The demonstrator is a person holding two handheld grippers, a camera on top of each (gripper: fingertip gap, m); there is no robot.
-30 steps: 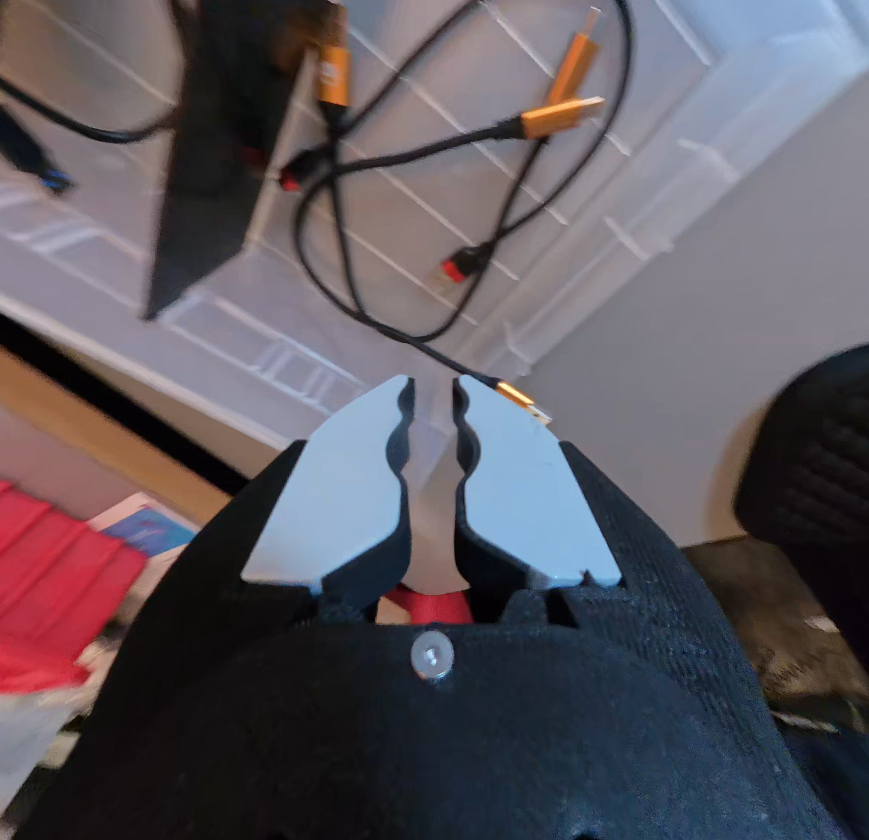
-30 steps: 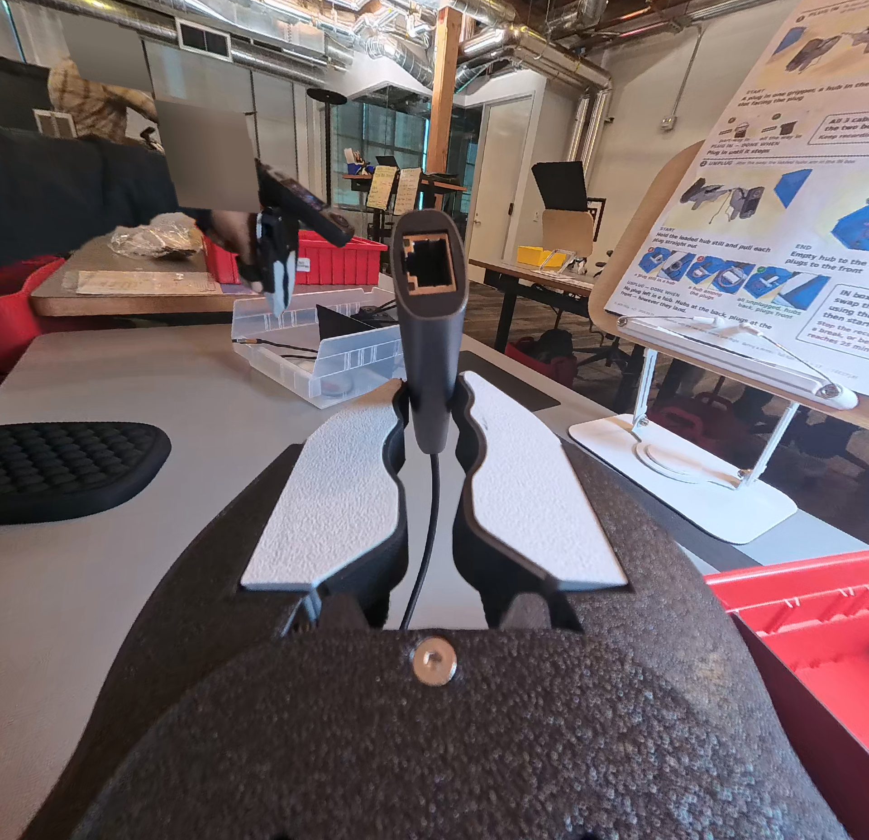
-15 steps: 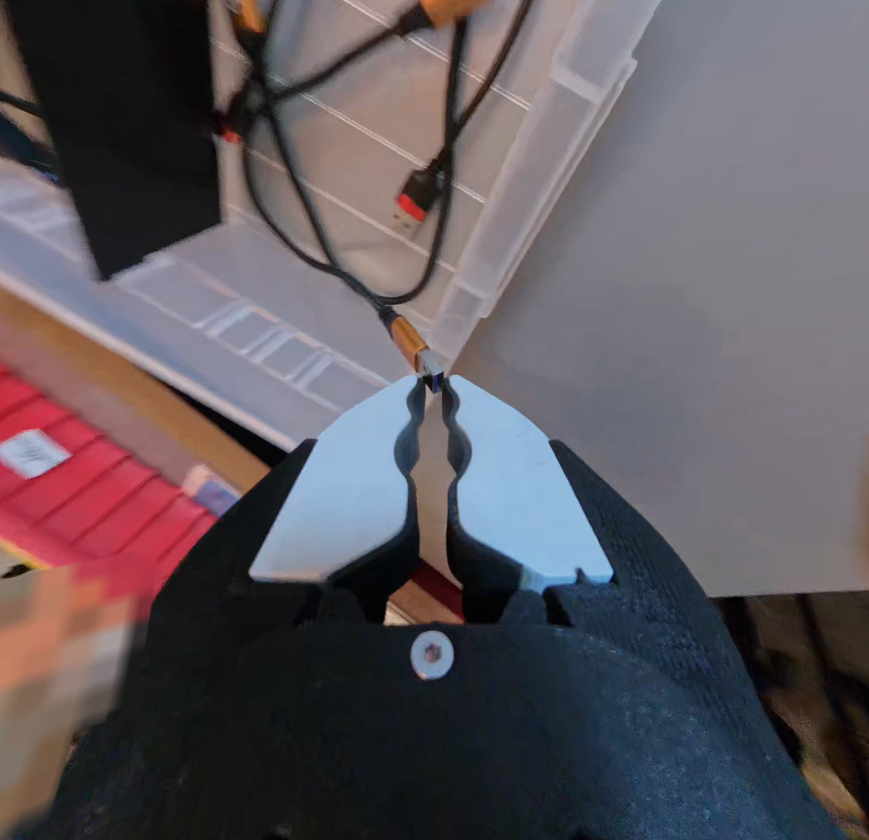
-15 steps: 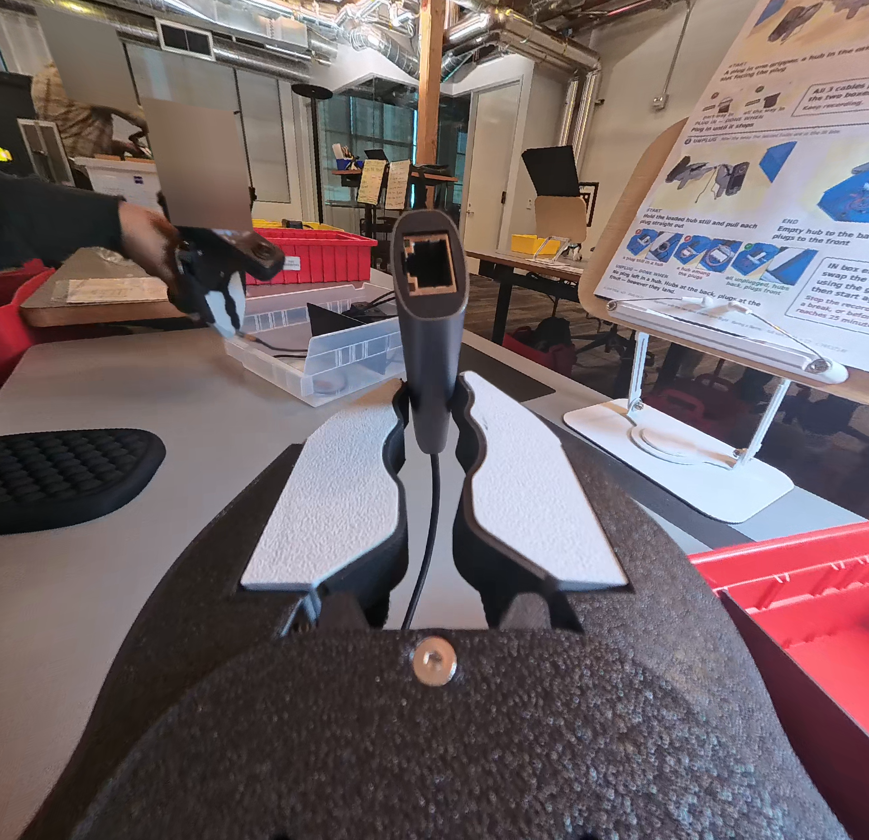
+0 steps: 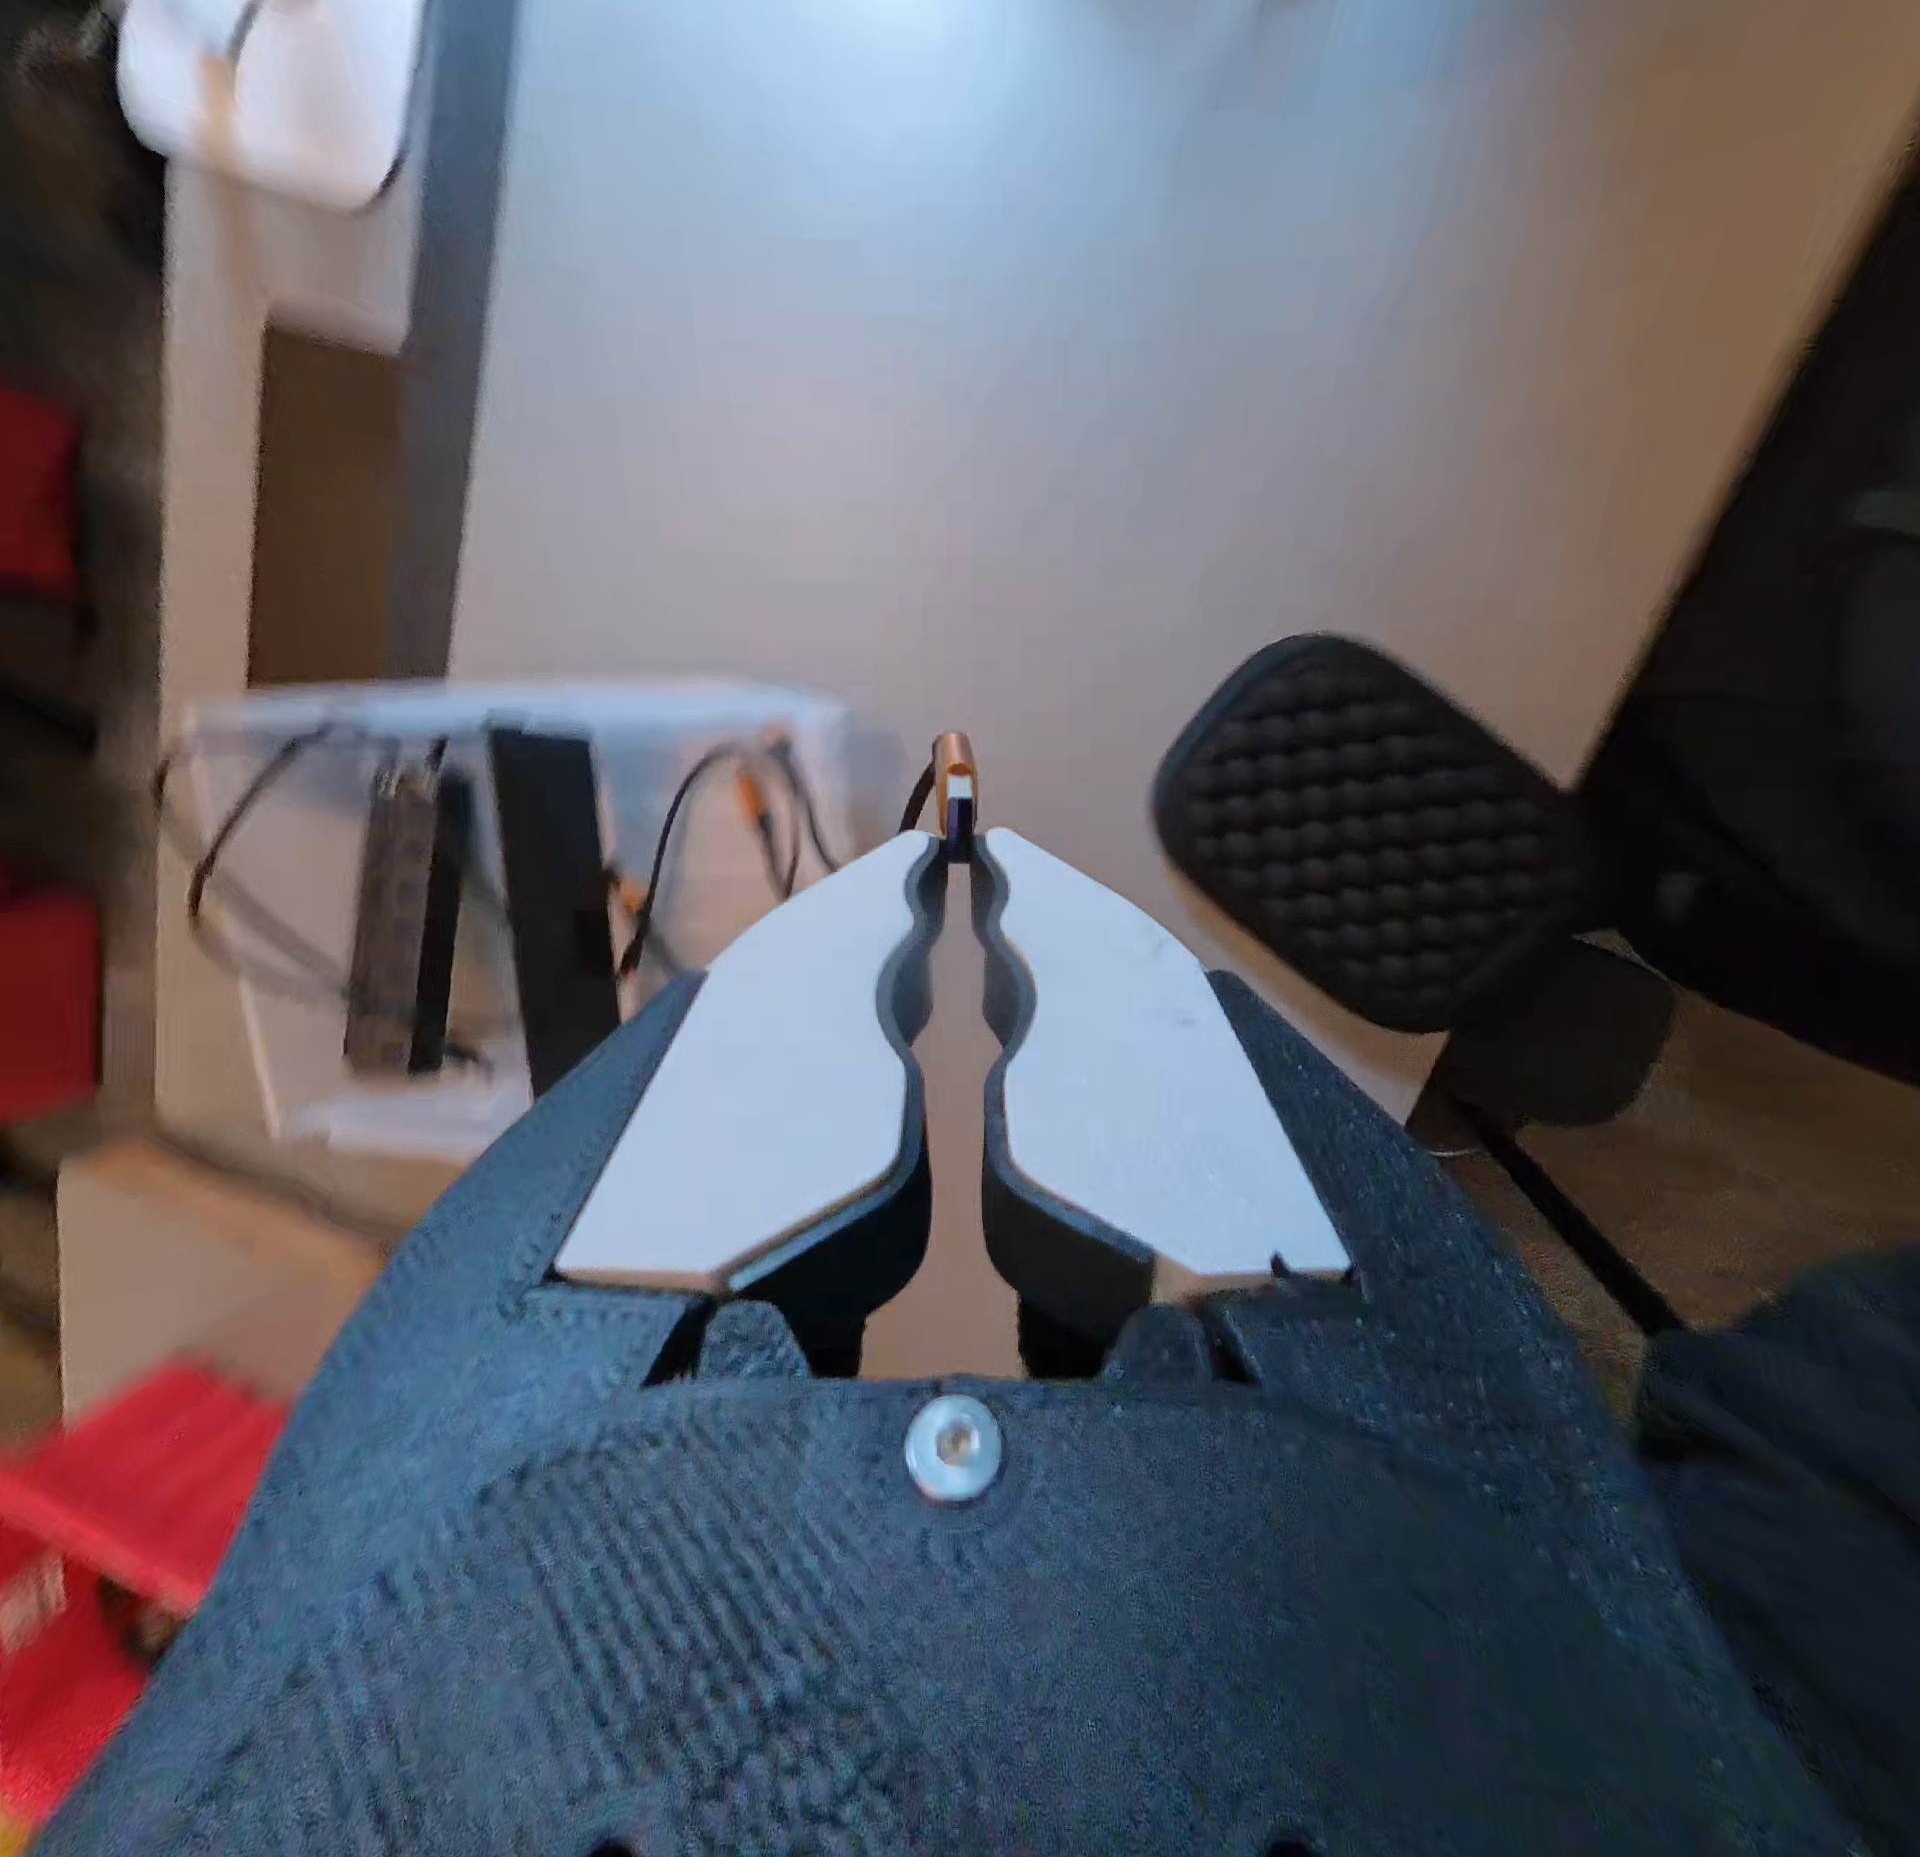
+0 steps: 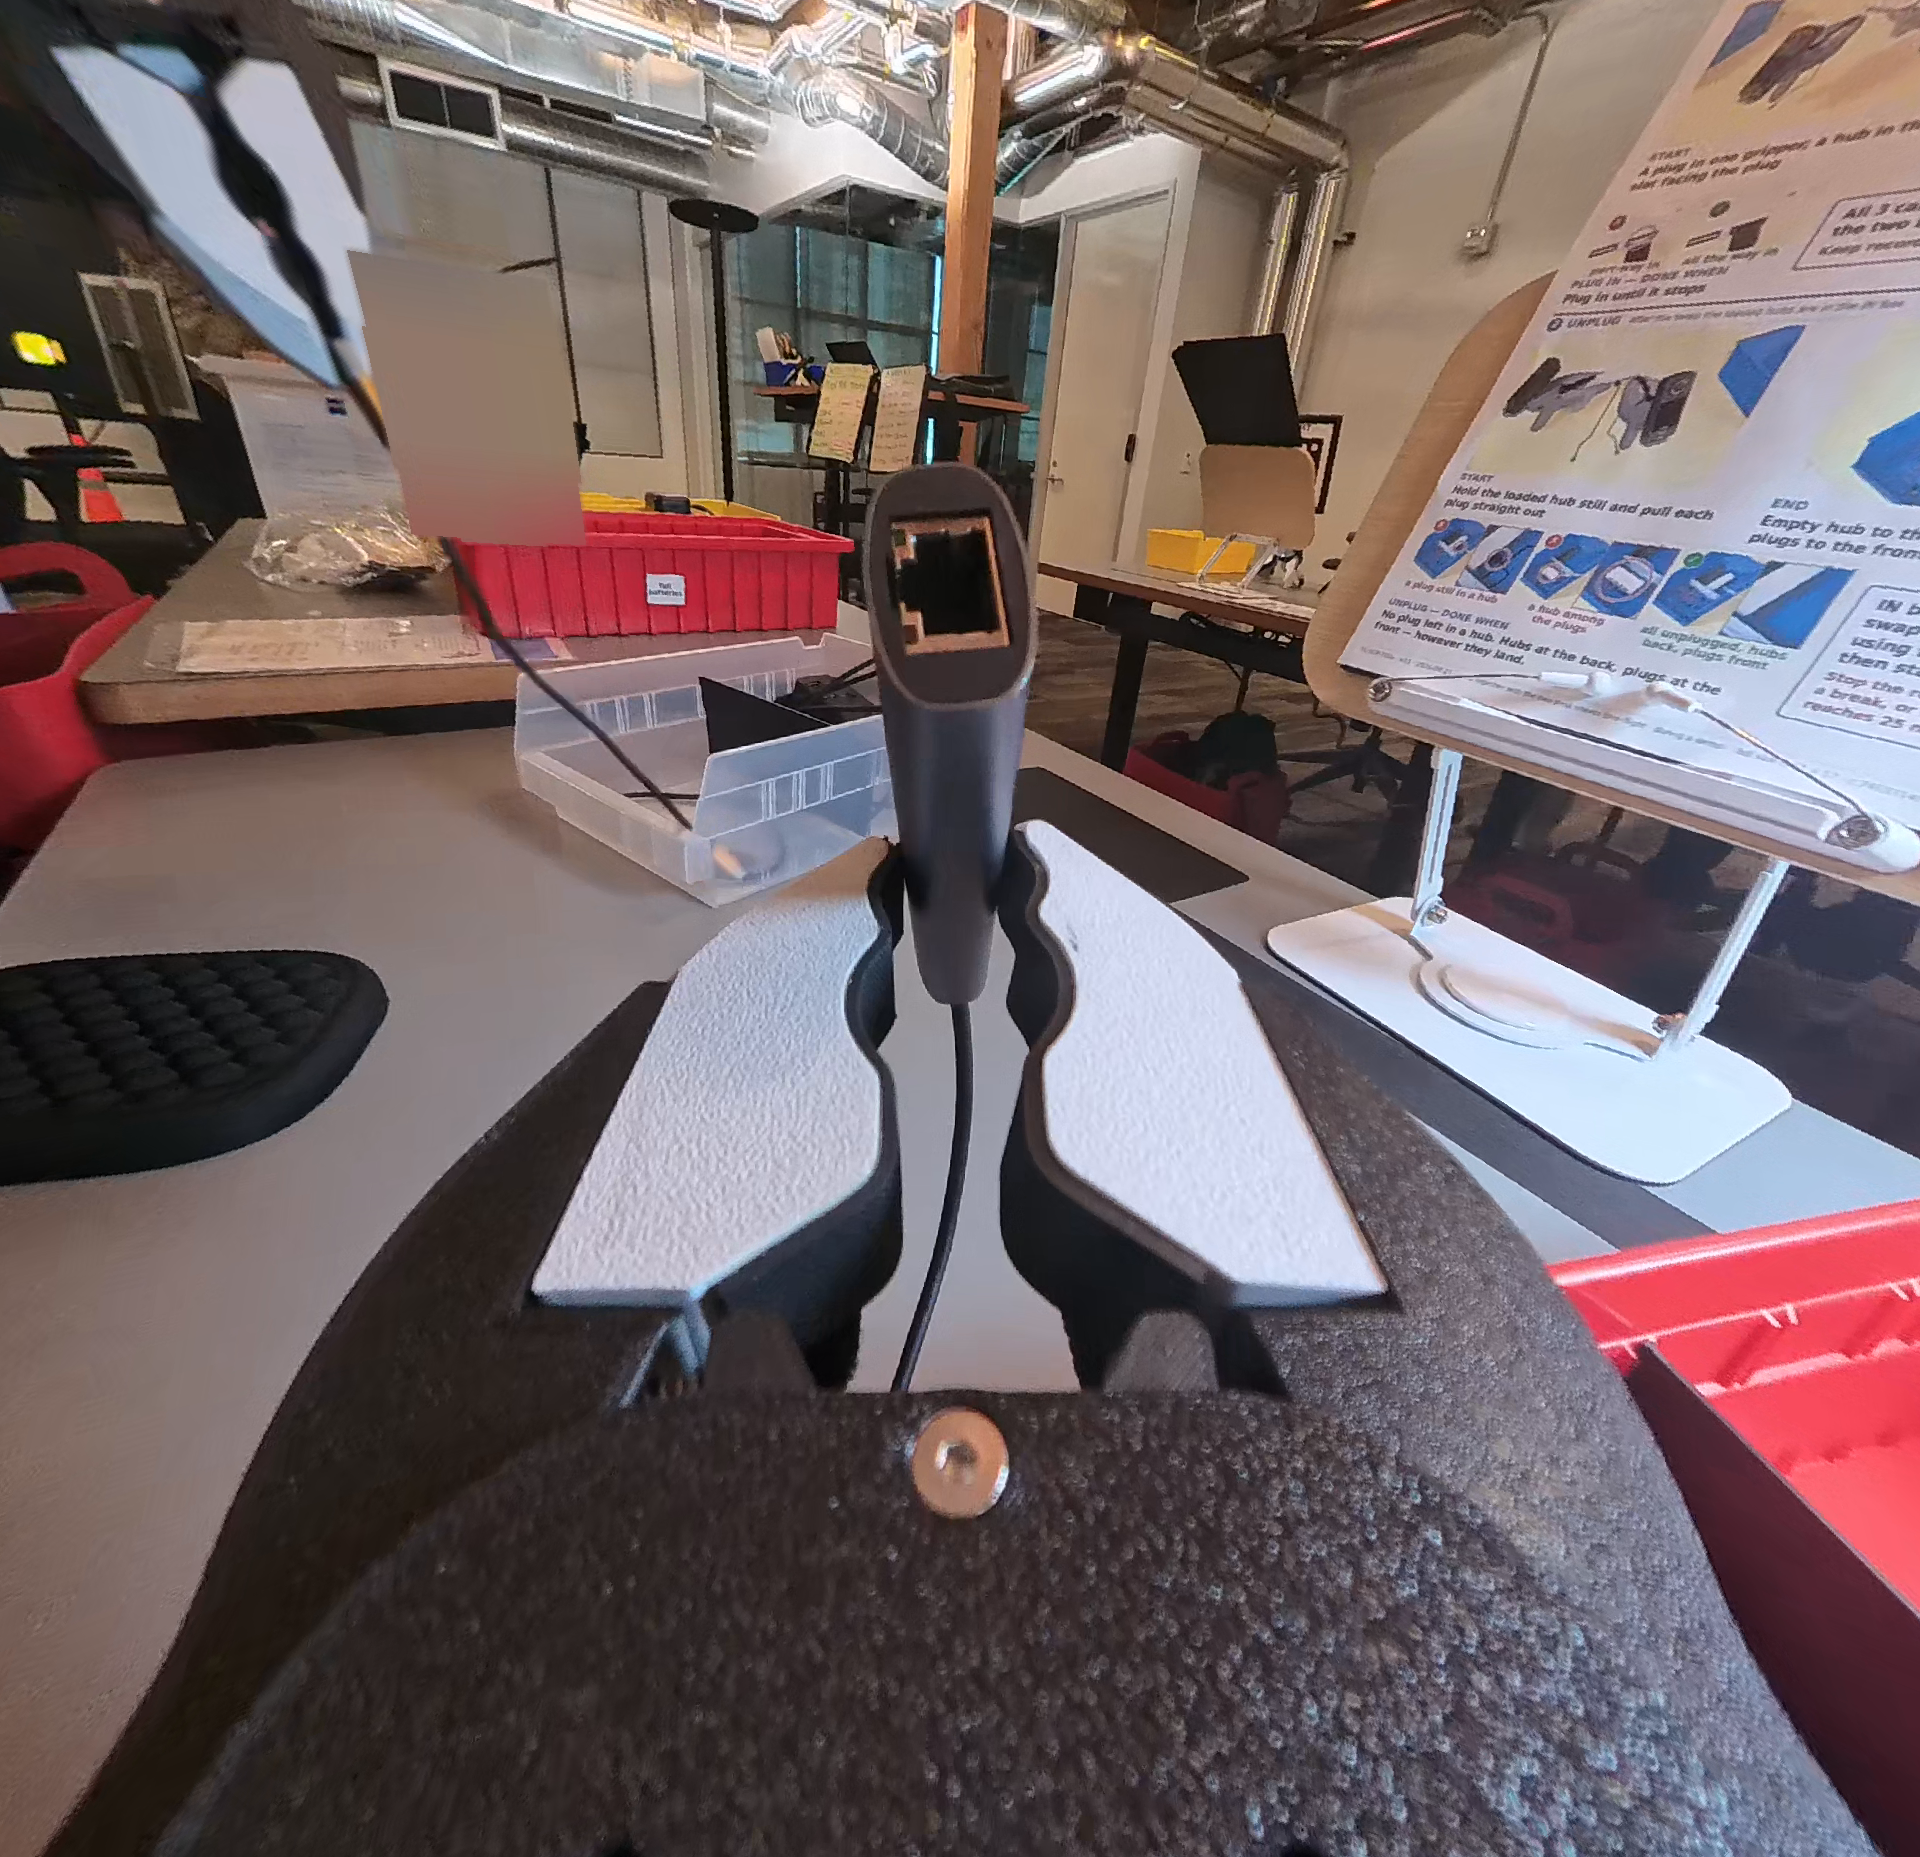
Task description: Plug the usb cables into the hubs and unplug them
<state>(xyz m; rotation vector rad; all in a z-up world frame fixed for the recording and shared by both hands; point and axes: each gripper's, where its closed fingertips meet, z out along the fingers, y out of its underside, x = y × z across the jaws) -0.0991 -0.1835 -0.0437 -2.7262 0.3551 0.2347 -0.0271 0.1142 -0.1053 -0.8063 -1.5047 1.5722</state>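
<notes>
My left gripper is shut on an orange USB plug pinched at its fingertips, with the metal end pointing back toward the camera. The plug's black cable hangs down into the clear plastic bin. My right gripper is shut on a dark grey hub, held upright above the table with a square port at its top end. The left gripper also shows in the right wrist view, raised at the upper left, apart from the hub.
The clear bin holds a black hub and more orange-plugged cables. A black wrist pad lies on the grey table at left. An instruction board on a white stand is at right, and a red bin at lower right. Across from one pair of fingers to the other is roughly 30 centimetres.
My left gripper closed on the orange plug at the bin's edge, lifted it out and swung up, trailing the cable. The right gripper and the hub have barely moved.
</notes>
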